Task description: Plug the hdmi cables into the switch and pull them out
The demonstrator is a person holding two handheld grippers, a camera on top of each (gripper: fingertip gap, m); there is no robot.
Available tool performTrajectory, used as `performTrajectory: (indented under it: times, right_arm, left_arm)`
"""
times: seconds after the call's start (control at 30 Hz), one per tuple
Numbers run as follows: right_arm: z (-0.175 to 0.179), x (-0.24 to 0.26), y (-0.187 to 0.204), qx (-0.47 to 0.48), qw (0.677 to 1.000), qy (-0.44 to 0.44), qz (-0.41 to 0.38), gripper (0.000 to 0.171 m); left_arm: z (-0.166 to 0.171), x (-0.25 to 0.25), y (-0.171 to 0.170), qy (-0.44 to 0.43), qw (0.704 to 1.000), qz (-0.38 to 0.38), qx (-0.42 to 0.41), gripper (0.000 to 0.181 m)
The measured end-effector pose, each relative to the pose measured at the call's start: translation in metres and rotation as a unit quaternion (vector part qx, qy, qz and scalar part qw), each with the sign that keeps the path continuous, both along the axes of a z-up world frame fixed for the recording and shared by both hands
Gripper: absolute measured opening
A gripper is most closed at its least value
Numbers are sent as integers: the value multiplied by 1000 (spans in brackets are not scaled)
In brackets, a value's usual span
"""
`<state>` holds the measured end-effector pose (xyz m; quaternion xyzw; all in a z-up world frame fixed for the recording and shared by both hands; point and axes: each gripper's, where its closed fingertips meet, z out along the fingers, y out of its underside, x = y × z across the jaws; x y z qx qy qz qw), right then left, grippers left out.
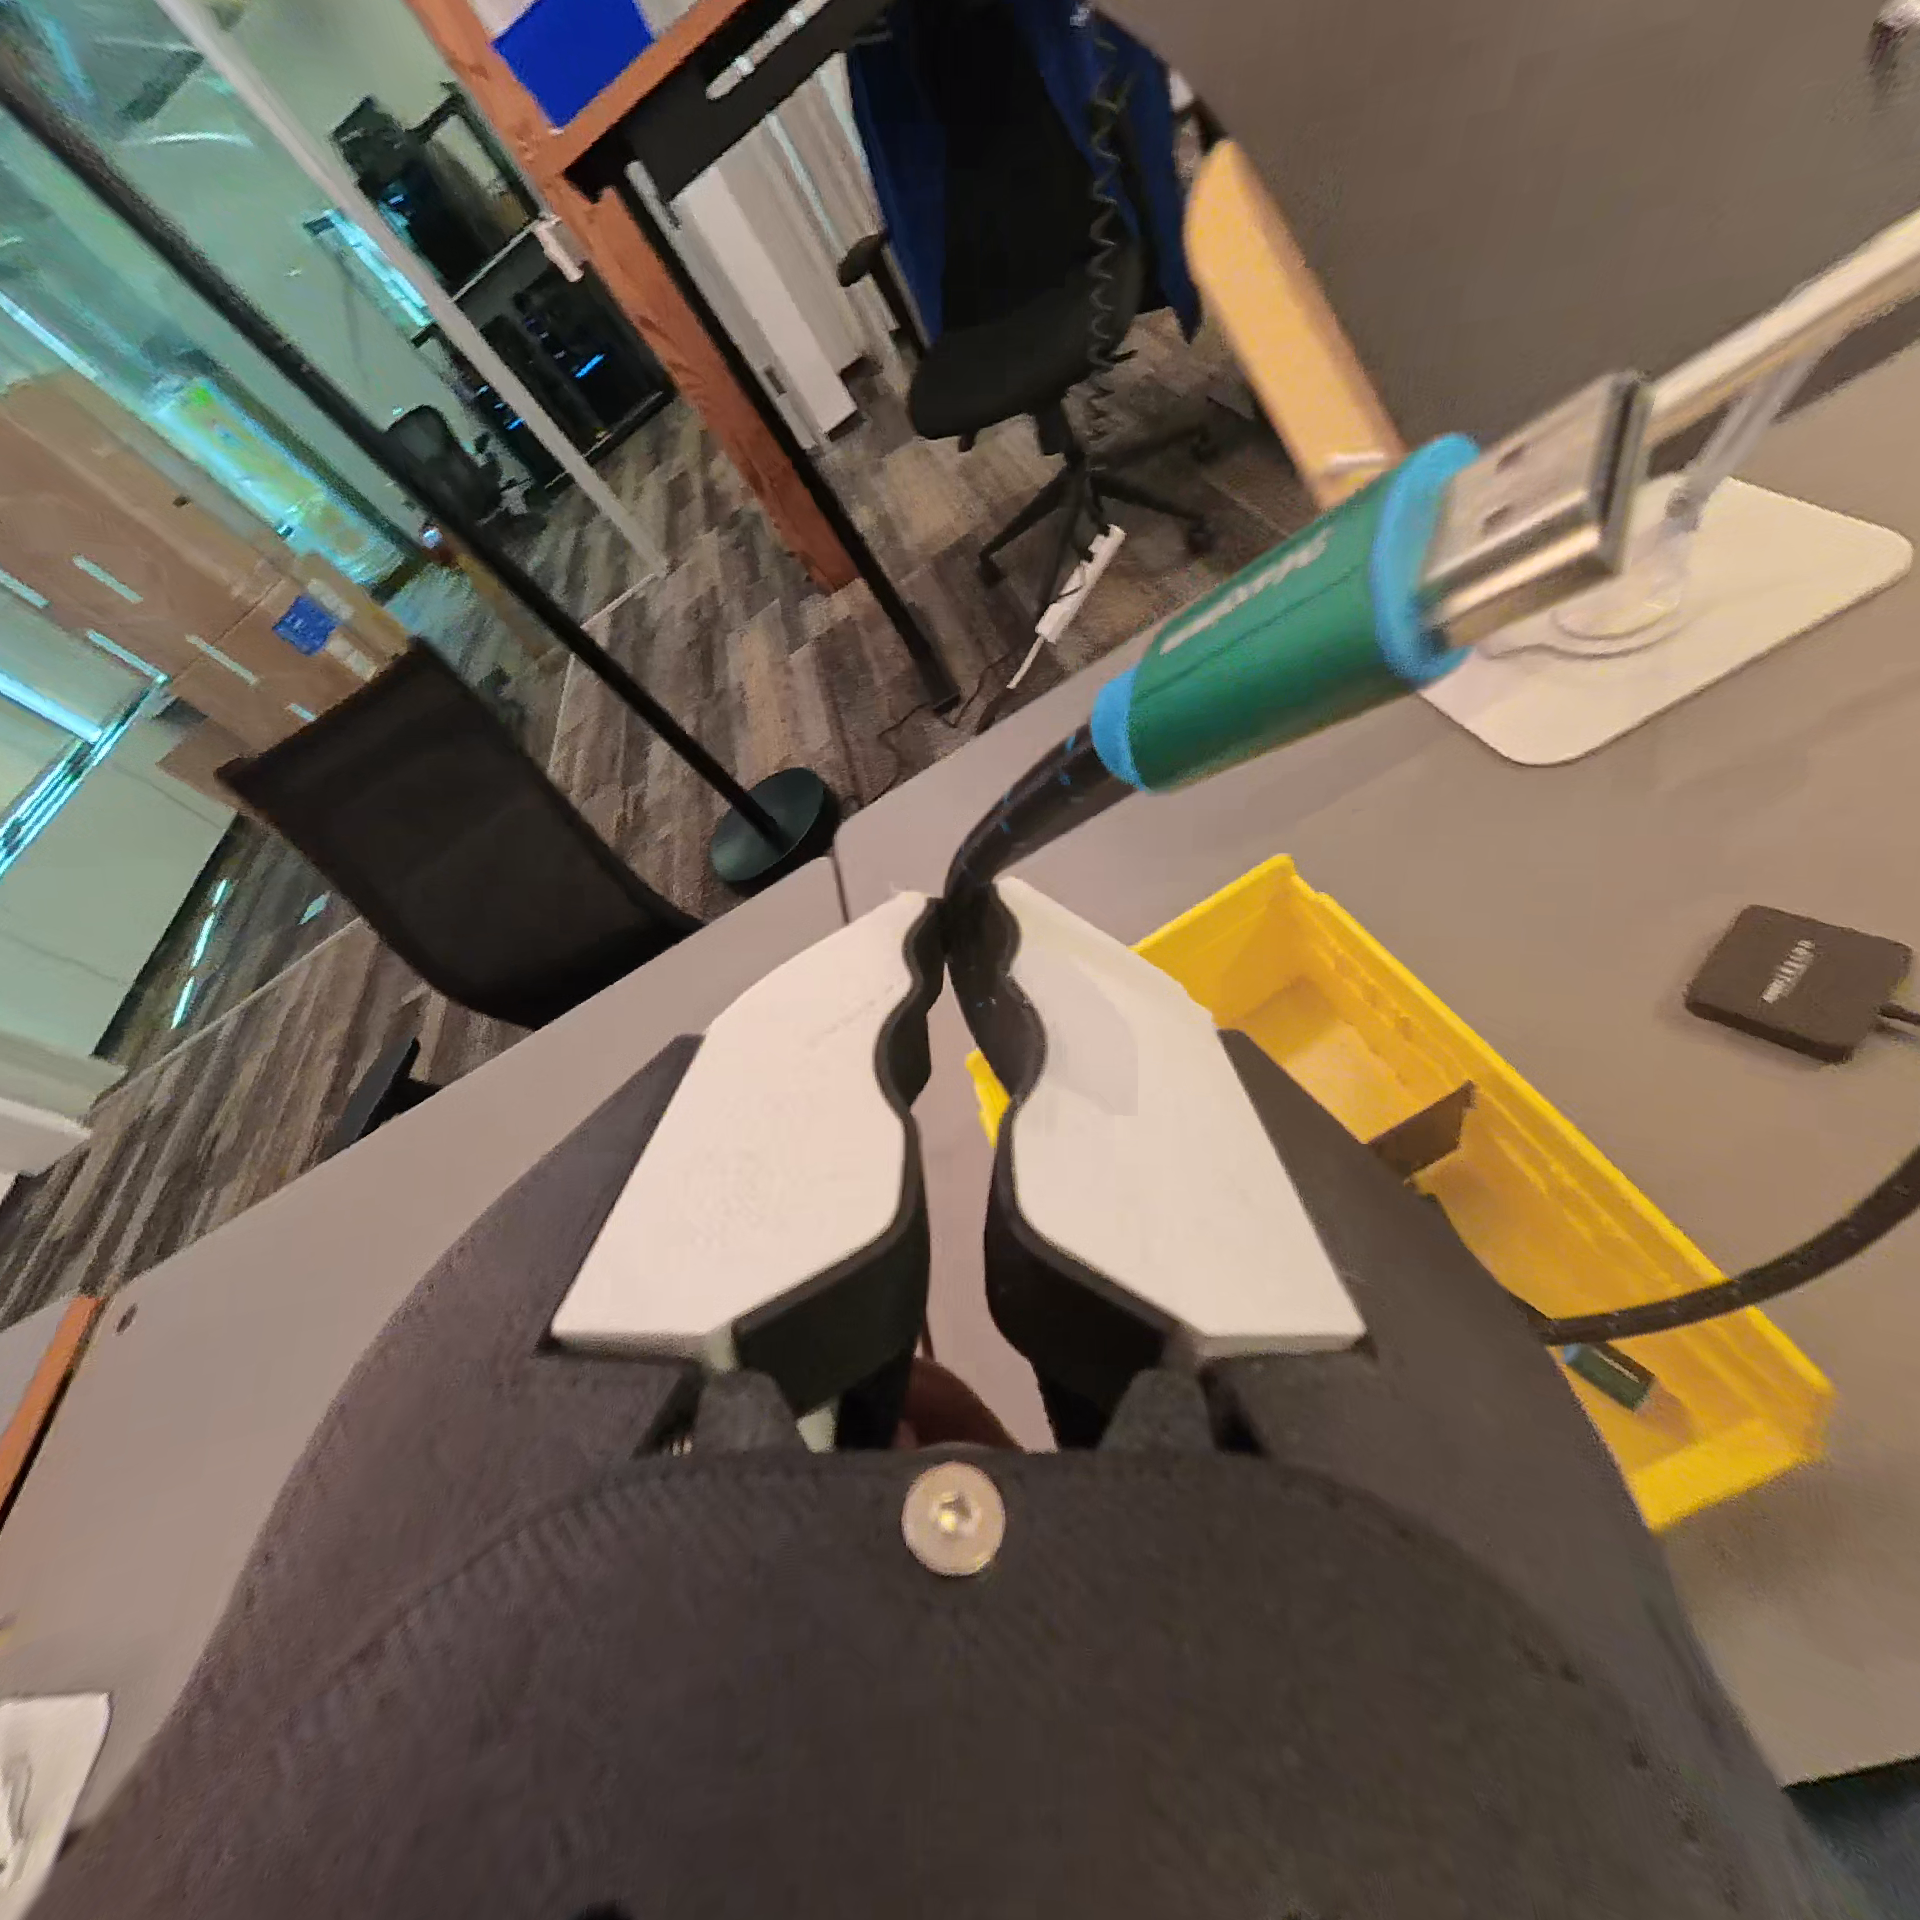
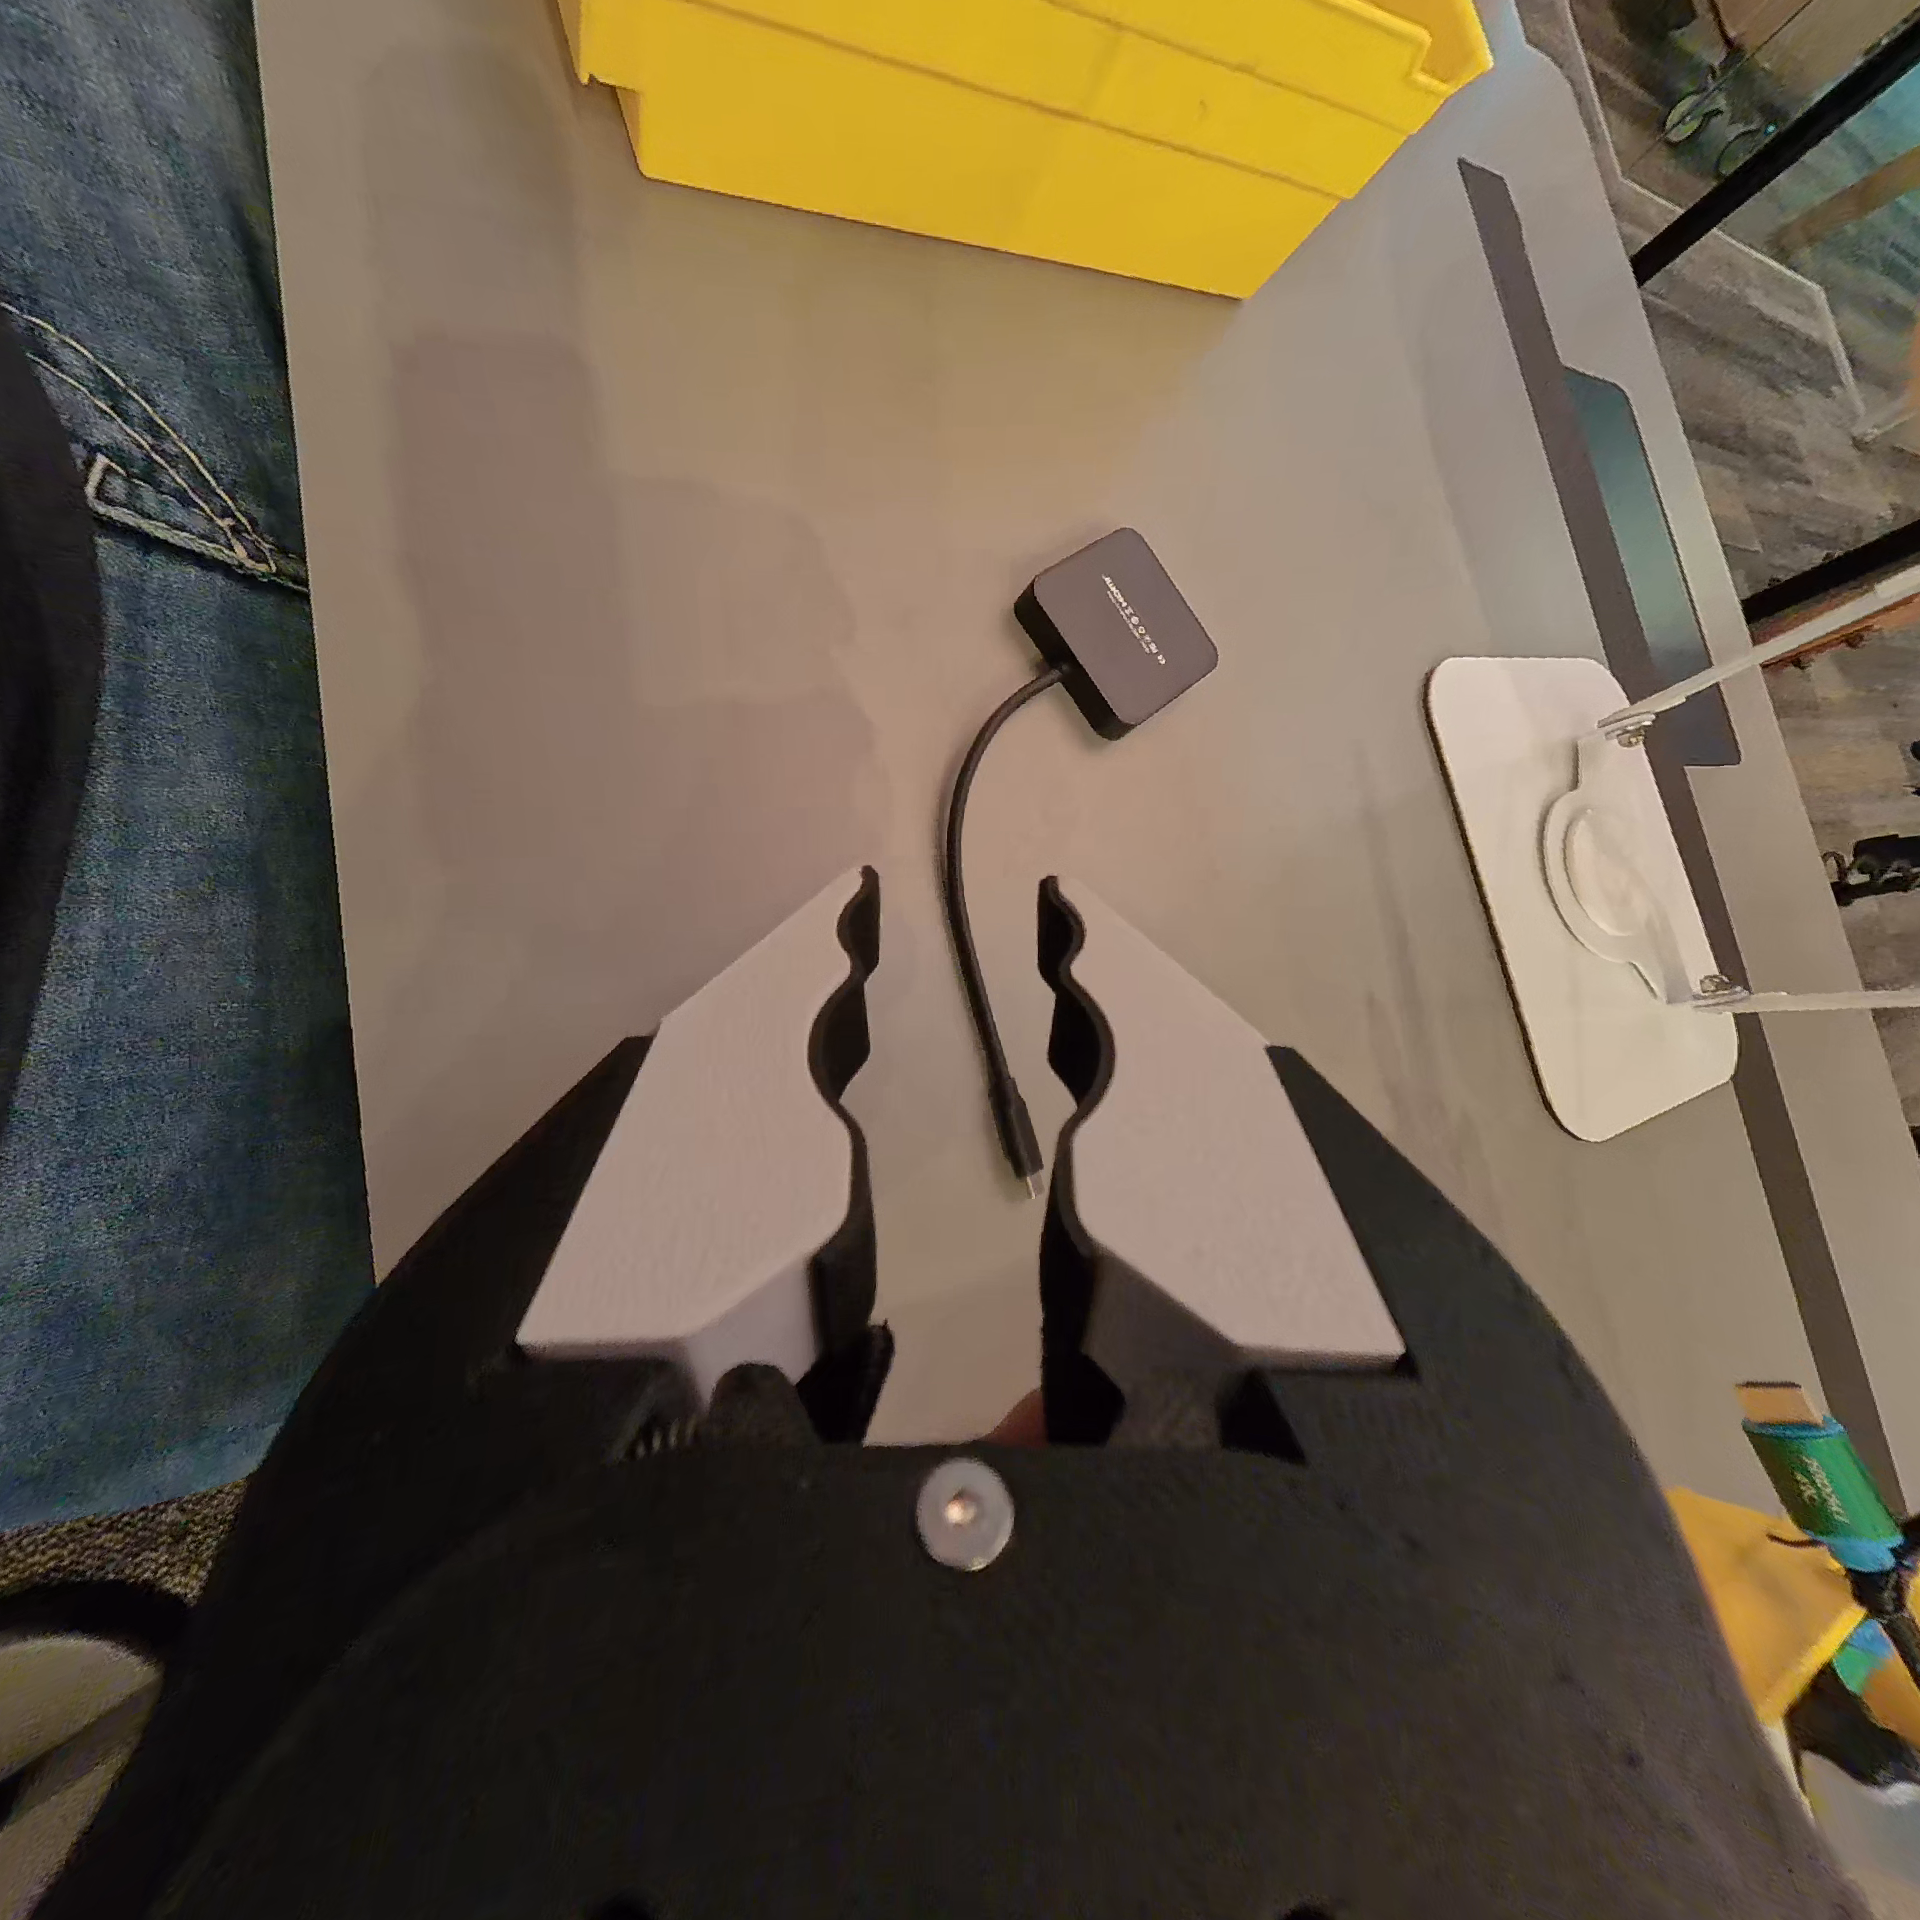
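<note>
Cable lifted, switch waiting

Left tool (image 1: 971, 914) pinches the cable (image 1: 1023, 805) behind its plug (image 1: 1288, 644) — held above the bench; right tool (image 2: 956, 894) gapes empty, switch (image 2: 1117, 632) lying straight ahead, nearer it.

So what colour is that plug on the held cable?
The plug has a green body with blue end bands and a silver metal tip, clearest in the left wrist view.

left gripper (image 1: 971, 914): white fingers, wavy black pads, black body, silver screw | right gripper (image 2: 958, 904): likewise built | blue jeans (image 2: 156, 831) worn, apparently
</note>
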<state>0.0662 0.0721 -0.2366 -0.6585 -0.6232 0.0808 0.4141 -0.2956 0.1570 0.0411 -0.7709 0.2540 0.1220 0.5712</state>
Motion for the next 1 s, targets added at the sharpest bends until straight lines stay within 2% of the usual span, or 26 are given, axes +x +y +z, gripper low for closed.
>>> performTrajectory:
  times: [0.2, 0.33, 0.5, 0.77, 0.9, 1.0]
  right_arm:
    - [0, 2, 2, -2, 1000, 3, -5, 28]
    - [8, 1, 8, -5, 999, 35, -19, 28]
    - [23, -5, 18, 8, 997, 70, -39, 28]
    - [44, -19, 33, 18, 991, 123, -52, 29]
    - [41, -26, 38, -5, 989, 137, -51, 31]
    - [34, -33, 45, -29, 988, 140, -54, 35]
  left_arm:
    - [-36, 96, 3, 10, 994, -101, -28, 6]
    - [-63, 156, 6, 11, 985, -163, -49, 6]
    - [-101, 207, 13, 54, 977, -201, -44, 6]
    - [-163, 226, 20, 185, 964, -184, -48, 5]
    - [-191, 219, 25, 247, 953, -166, -55, 5]
    - [-208, 217, 26, 260, 949, -165, -63, 5]
